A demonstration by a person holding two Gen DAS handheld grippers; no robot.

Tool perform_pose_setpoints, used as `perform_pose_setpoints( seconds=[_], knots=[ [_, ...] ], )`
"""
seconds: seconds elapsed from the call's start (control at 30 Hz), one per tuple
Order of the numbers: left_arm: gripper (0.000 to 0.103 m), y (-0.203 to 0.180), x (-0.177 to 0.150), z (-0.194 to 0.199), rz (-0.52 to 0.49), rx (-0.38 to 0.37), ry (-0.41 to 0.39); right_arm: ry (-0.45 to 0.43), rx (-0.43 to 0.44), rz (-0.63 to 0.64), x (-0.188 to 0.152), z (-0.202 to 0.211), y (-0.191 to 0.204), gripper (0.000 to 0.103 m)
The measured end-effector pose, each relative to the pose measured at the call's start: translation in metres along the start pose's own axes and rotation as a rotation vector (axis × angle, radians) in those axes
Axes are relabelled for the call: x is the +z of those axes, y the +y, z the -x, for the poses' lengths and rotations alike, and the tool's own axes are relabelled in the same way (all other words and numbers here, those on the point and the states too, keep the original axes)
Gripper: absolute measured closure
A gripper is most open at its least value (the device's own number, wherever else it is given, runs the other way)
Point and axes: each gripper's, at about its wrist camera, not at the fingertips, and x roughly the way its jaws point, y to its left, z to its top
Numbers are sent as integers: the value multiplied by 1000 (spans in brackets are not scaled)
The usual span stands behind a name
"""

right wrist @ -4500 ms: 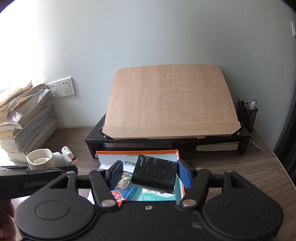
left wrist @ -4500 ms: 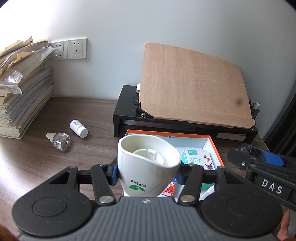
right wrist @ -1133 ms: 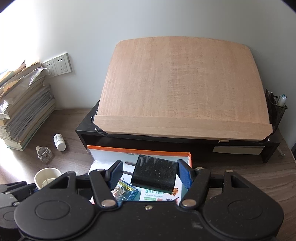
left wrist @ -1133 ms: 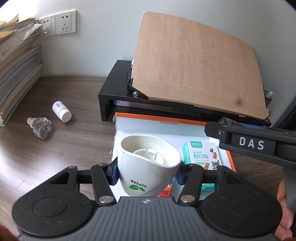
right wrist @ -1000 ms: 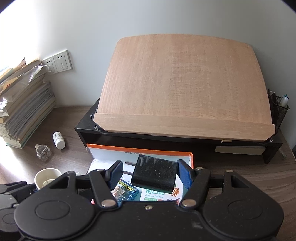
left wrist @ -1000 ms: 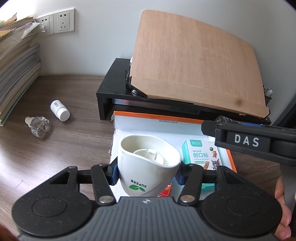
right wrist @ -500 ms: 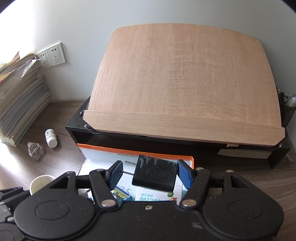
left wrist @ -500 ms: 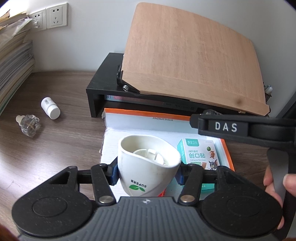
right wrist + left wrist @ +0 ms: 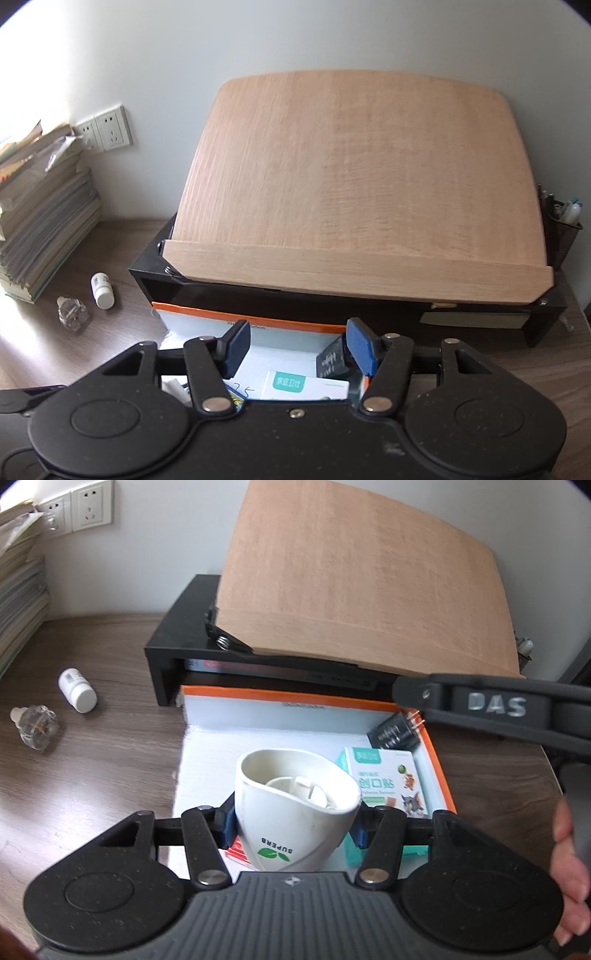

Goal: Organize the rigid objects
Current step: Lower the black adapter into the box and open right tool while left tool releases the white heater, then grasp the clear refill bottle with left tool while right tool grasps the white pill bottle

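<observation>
My left gripper (image 9: 293,818) is shut on a white cup (image 9: 295,805) marked SUPERB and holds it over the orange-rimmed white box (image 9: 258,696). My right gripper (image 9: 297,349) is open and empty over the same box (image 9: 236,318). A black plug adapter (image 9: 397,733) lies in the box's far right corner; in the right wrist view it (image 9: 330,360) sits just inside my right finger. A bandage carton (image 9: 384,779) lies in the box too.
A tilted wooden board (image 9: 354,184) on a black stand (image 9: 173,653) rises behind the box. A white pill bottle (image 9: 77,689) and a small clear bottle (image 9: 35,726) lie on the desk at left. A stack of papers (image 9: 37,229) and a pen holder (image 9: 561,229) flank the stand.
My right gripper has opened and let go of the black adapter, which now lies in the box. My left gripper has moved further over the box with the cup.
</observation>
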Motion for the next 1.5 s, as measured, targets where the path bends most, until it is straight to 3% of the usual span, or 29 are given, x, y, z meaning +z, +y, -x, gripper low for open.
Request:
perform_pose_setpoints(
  seconds=[0.33,0.77,1.0,1.23,1.33,1.5],
  knots=[
    [39,-5,-6,15,-4,-2,-34,-40,-17,-28,-8,30,-9,30],
    [33,49,-7,50,141,151,-103,-47,63,4,-13,43,25,27],
    [24,90,-9,63,206,214,-138,-46,110,46,-14,46,59,26],
    [4,151,-7,62,124,251,-214,-36,121,54,-11,40,85,26],
    [4,176,-2,49,57,282,-218,-24,112,57,-10,34,98,26],
    [4,219,9,16,12,242,-189,6,92,69,-10,20,124,26]
  ],
)
